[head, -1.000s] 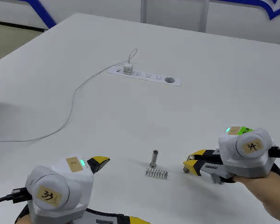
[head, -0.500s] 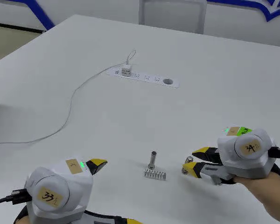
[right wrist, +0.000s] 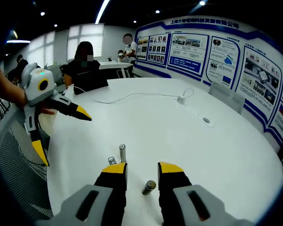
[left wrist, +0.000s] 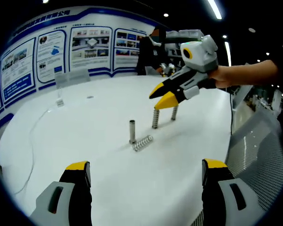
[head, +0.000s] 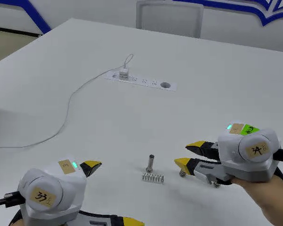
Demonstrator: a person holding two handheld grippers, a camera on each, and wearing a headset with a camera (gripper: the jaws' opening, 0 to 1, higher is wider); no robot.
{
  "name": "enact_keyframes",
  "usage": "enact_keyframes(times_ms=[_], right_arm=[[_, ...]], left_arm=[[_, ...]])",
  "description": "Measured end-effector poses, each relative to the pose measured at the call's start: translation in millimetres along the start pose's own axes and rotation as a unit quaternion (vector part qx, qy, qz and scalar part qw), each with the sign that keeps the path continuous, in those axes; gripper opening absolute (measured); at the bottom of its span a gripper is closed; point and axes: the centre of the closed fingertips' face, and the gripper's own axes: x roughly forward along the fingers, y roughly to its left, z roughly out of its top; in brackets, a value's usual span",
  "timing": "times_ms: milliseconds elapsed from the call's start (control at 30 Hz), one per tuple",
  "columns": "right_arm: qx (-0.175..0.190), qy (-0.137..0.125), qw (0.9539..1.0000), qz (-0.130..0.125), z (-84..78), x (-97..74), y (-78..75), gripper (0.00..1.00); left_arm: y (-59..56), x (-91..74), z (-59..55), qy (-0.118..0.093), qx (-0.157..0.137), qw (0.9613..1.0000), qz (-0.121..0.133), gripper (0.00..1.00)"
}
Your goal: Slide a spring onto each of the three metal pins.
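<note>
Left tongs (head: pixel 113 192) label (head: pixel 40 197): 33; right tongs (head: pixel 184 153) label (head: pixel 255 149): 34.

The plain white round table (head: pixel 217 70) bore a silver upright metal pin (head: pixel 150 163) and, beside that pin, a silver coiled wire spring (head: pixel 153 177). The white-bodied left gripper (left wrist: pixel 146 165) and white-bodied right gripper (head: pixel 185 153) had black jaws tipped yellow.

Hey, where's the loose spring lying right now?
In the head view, the loose spring lies flat on the white table at the foot of the bare upright pin, low centre, to the left of the right gripper.
</note>
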Motion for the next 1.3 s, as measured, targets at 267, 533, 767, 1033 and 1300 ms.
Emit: enact_keyframes(times_ms=[267,533,767,1033,1300], right_arm=[[-0.018,0.013,0.9991,0.035,-4.4,8.4,24.3,0.26],[-0.039,0.041,0.9965,0.061,-20.9,22.9,49.0,0.25],[-0.048,0.059,0.9947,0.069,-30.8,39.1,51.8,0.22],[-0.038,0.102,0.9923,0.059,-48.5,54.4,50.7,0.20],[-0.008,0.109,0.9915,0.070,-53.8,57.6,52.9,0.17]], left_arm=[[3.8,-0.8,-0.7,-0.003,-0.013,0.9999,0.003,1.00],[4.0,-0.9,-1.8,0.000,-0.012,0.9999,0.005,0.99],[7.4,-1.1,-4.3,0.004,-0.016,0.9998,0.010,0.99],[10.6,-1.9,-6.2,0.006,-0.021,0.9996,0.015,0.98],[10.3,-1.2,-8.5,0.011,-0.022,0.9996,0.014,0.97]])
